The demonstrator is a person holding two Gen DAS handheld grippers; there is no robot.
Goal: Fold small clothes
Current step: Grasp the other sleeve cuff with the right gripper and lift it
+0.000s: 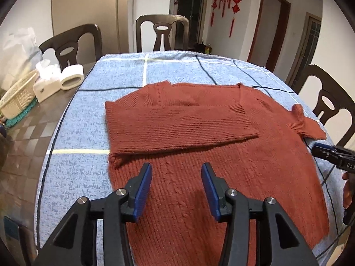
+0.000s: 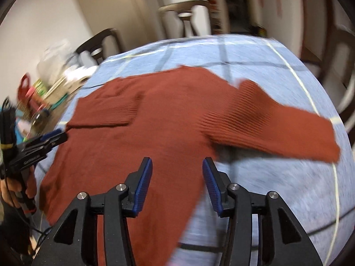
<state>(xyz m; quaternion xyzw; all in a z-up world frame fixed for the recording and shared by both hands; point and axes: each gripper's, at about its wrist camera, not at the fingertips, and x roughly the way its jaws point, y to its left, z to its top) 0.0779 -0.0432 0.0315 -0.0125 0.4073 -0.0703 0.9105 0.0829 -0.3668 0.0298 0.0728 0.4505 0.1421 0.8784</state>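
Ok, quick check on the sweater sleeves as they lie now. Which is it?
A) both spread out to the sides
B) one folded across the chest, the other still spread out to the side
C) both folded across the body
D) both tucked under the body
B: on the rust sweater, one sleeve lies folded across the chest, while the other sleeve still stretches out sideways over the blue cloth.

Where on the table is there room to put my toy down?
Free: the blue cloth left of the red sweater, and the strip behind it toward the chairs. Crowded: the bare table's left edge, with basket, tissue pack and paper roll.
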